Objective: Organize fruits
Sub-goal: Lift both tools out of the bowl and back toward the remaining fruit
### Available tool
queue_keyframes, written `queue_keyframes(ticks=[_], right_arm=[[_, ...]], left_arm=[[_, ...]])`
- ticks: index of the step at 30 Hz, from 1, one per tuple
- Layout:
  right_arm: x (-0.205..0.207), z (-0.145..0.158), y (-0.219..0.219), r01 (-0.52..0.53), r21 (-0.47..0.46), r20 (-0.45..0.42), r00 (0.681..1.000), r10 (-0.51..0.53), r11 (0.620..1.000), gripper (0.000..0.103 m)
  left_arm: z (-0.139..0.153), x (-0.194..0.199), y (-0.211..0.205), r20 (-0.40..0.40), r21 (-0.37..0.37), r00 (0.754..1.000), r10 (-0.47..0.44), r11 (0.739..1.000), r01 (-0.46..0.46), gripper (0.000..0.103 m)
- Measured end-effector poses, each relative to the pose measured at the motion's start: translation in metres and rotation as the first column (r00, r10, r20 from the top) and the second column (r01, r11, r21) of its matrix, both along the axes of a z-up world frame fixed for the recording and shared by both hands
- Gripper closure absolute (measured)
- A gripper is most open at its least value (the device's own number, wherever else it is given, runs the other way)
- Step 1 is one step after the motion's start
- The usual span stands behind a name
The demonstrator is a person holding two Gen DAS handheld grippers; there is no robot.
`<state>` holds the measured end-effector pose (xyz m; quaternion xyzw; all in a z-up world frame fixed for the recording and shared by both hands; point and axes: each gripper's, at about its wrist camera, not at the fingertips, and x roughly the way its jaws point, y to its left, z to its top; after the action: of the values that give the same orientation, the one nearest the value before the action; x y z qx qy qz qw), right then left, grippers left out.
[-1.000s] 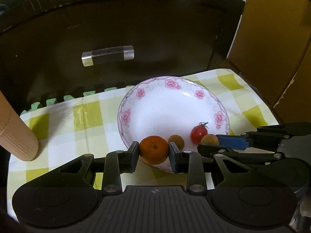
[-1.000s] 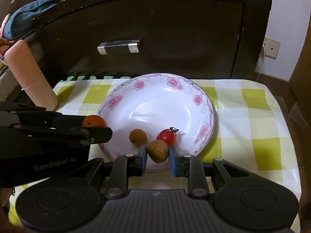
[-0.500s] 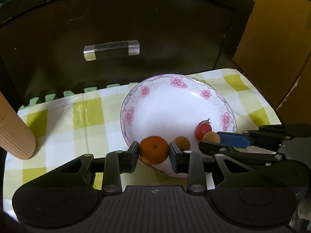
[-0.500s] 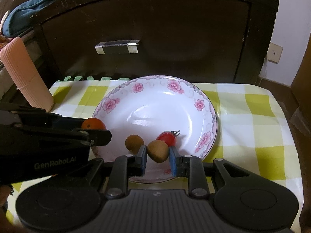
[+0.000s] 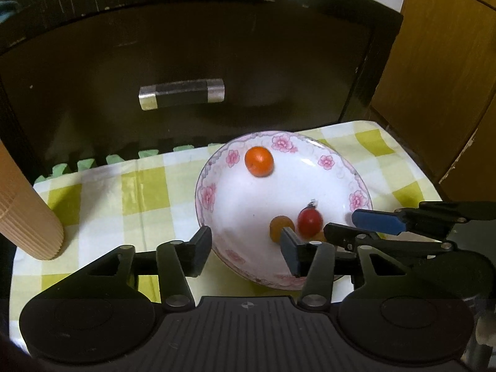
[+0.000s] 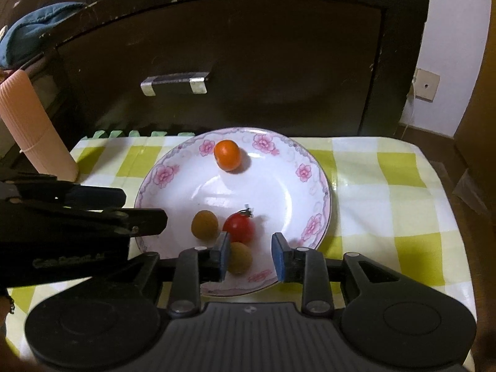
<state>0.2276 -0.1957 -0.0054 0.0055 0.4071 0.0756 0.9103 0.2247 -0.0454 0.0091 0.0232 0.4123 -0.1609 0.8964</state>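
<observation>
A white flowered plate (image 5: 214,192) (image 6: 313,226) sits on the checked cloth. An orange (image 5: 259,161) (image 6: 228,155) lies at the plate's far side. A red tomato (image 6: 238,228) and a brown fruit (image 6: 204,224) rest near the front. My left gripper (image 5: 246,251) hangs over the near rim, its jaws opening with nothing between them. My right gripper (image 6: 251,255) is also opening. A second brown fruit (image 6: 240,257) lies on the plate between its fingers, against the left pad with a gap to the right pad.
A pink ribbed cylinder (image 6: 34,130) stands at the cloth's left edge. A dark cabinet front with a metal handle (image 5: 181,93) rises right behind the plate. Wooden panels (image 5: 440,77) stand to the right.
The left jaws opened and the orange left them; it now lies at the plate's far side. The right jaws parted and the brown fruit rests on the plate.
</observation>
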Motion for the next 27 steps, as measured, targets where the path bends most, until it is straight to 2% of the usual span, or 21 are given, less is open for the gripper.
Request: queue_keyframes(ticks=[4, 7, 10, 14, 27], right_arm=[[-0.004, 0.006, -0.004, 0.015, 0.008, 0.008, 1.000, -0.015, 1.000, 0.074], [-0.008, 0.011, -0.004, 0.018, 0.004, 0.011, 1.000, -0.018, 1.000, 0.074], [-0.013, 0.014, -0.002, 0.022, -0.006, 0.005, 1.000, -0.022, 1.000, 0.074], [-0.020, 0.017, -0.002, 0.024, -0.008, 0.002, 1.000, -0.024, 1.000, 0.074], [-0.056, 0.026, 0.006, 0.027, 0.018, -0.010, 1.000, -0.026, 0.999, 0.074]], left_arm=[[0.005, -0.007, 0.000, 0.013, 0.002, 1.000, -0.006, 1.000, 0.006, 0.041], [0.008, -0.015, -0.002, 0.035, 0.033, 0.999, -0.015, 0.999, 0.013, 0.040], [0.011, -0.022, -0.003, 0.058, 0.063, 0.998, -0.016, 0.998, 0.012, 0.036], [0.016, -0.031, 0.001, 0.071, 0.062, 0.997, 0.002, 0.998, -0.006, 0.028], [0.019, -0.063, 0.020, 0.060, 0.086, 0.998, 0.036, 0.995, -0.042, 0.024]])
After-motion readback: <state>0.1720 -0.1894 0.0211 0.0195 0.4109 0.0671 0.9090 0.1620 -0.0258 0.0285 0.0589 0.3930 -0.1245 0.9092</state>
